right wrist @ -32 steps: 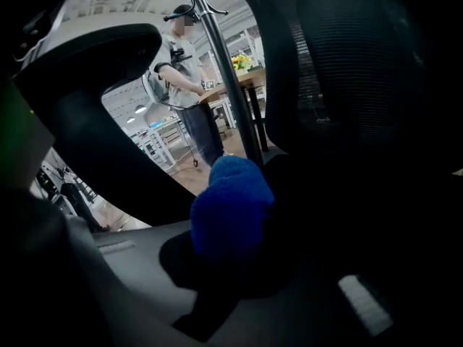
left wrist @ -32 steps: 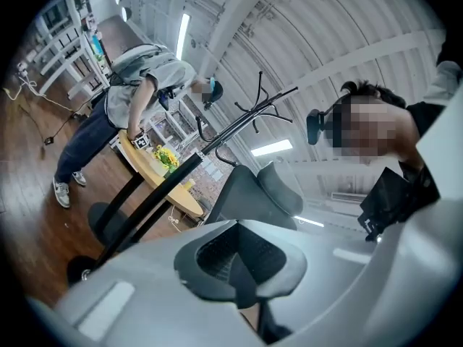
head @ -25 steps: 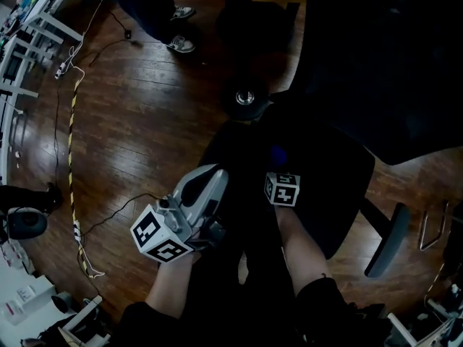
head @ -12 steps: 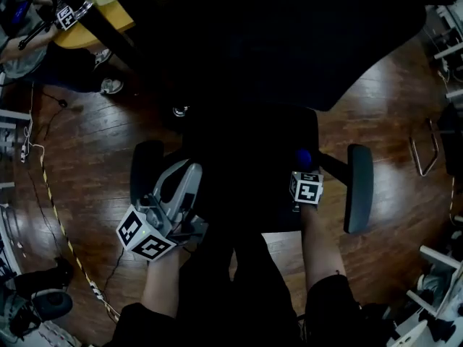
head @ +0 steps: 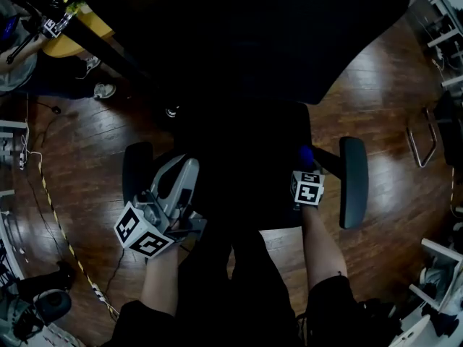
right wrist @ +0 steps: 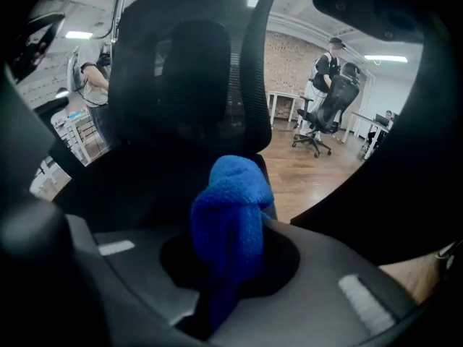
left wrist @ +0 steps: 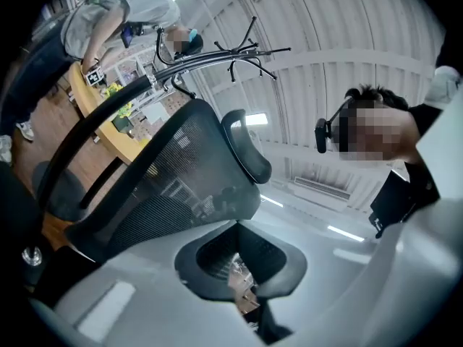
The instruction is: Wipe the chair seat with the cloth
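Your right gripper (right wrist: 230, 266) is clamped on the fluffy blue cloth (right wrist: 230, 201), which bulges up in a rounded wad just over the dark, flat chair seat (head: 246, 172). Your left gripper (left wrist: 240, 266) has its smooth grey jaws together on nothing, facing the mesh backrest (left wrist: 173, 172). Both padded armrests (head: 353, 183) flank the seat now; a second ago it sat skewed, with only one showing.

A dark chair seat (head: 246, 172) lies open between the left armrest (head: 136, 170) and the right armrest (head: 354, 183), which wall in its sides. A tall backrest (head: 246, 42) blocks its far edge. Wooden floor (head: 79, 132) beyond each armrest offers room; a striped cable (head: 69, 246) trails at left.
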Demonstrator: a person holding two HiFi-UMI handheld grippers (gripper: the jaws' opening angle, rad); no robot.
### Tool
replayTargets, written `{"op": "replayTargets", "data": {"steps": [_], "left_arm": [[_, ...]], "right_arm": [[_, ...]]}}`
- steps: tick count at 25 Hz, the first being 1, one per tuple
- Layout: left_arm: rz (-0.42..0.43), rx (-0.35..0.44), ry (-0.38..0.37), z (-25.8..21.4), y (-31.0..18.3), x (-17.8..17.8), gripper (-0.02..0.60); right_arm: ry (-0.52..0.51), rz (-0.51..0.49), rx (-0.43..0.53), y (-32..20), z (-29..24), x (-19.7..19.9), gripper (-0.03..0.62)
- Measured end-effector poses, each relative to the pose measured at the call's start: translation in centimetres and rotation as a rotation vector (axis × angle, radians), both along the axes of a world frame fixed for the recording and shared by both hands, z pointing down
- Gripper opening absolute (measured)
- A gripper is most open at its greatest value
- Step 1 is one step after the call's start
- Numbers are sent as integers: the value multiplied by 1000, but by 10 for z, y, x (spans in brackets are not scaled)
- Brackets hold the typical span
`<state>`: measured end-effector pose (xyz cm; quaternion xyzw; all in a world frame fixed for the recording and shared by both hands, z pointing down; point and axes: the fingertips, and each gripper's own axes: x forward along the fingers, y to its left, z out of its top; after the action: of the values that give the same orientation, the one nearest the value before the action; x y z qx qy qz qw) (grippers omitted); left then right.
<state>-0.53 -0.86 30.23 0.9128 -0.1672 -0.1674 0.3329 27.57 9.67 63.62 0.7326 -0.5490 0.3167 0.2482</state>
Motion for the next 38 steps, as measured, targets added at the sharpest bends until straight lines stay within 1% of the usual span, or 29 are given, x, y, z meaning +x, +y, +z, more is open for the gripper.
{"op": "replayTargets", "data": {"steps": [2, 4, 6, 9, 12, 15, 17, 18, 21, 23, 25, 27, 31, 33, 35, 38], "left_arm": [[-38, -2, -5, 0, -2, -15, -8], [-84, 1, -6, -3, -5, -36, -8], [-138, 10, -6, -9, -10, -60, -8], [-245, 25, -24, -16, -14, -97, -8], [-323, 31, -55, -15, -13, -129, -8], [-385, 19, -57, -15, -16, -155, -8], [-415, 11, -60, -15, -14, -171, -8], [-426, 7, -63, -14, -12, -177, -8], [-439, -6, -80, -2, -10, -187, -8], [-415, -9, -99, 10, -12, -181, -8], [-372, -5, -106, 17, -16, -166, -8], [-323, -6, -101, 19, -18, -149, -8], [-228, -14, -89, 15, -8, -114, -8], [-159, -14, -74, 17, -5, -91, -8], [-73, -15, -50, 20, -8, -58, -8], [20, -10, -33, 17, -6, -11, -8]], "right_arm": [[-25, -22, 47, -9, -4, -30, 34], [-82, -86, 70, -26, -2, -83, 34], [-155, -159, 59, -45, 3, -142, 34], [-258, -291, 45, -72, 5, -230, 34], [-319, -424, 35, -83, 3, -305, 34], [-366, -497, 9, -86, 3, -358, 34], [-379, -519, 1, -85, 3, -380, 34], [-375, -521, 5, -85, 3, -384, 34], [-353, -551, 22, -85, 9, -389, 34], [-343, -556, 22, -84, 19, -384, 34], [-337, -517, 20, -81, 28, -368, 34], [-316, -463, 12, -75, 32, -342, 34], [-249, -349, -10, -42, 33, -275, 34], [-217, -250, -22, -21, 36, -231, 34], [-190, -125, -29, 1, 34, -180, 34], [-132, 1, -34, 30, 23, -104, 34]]}}
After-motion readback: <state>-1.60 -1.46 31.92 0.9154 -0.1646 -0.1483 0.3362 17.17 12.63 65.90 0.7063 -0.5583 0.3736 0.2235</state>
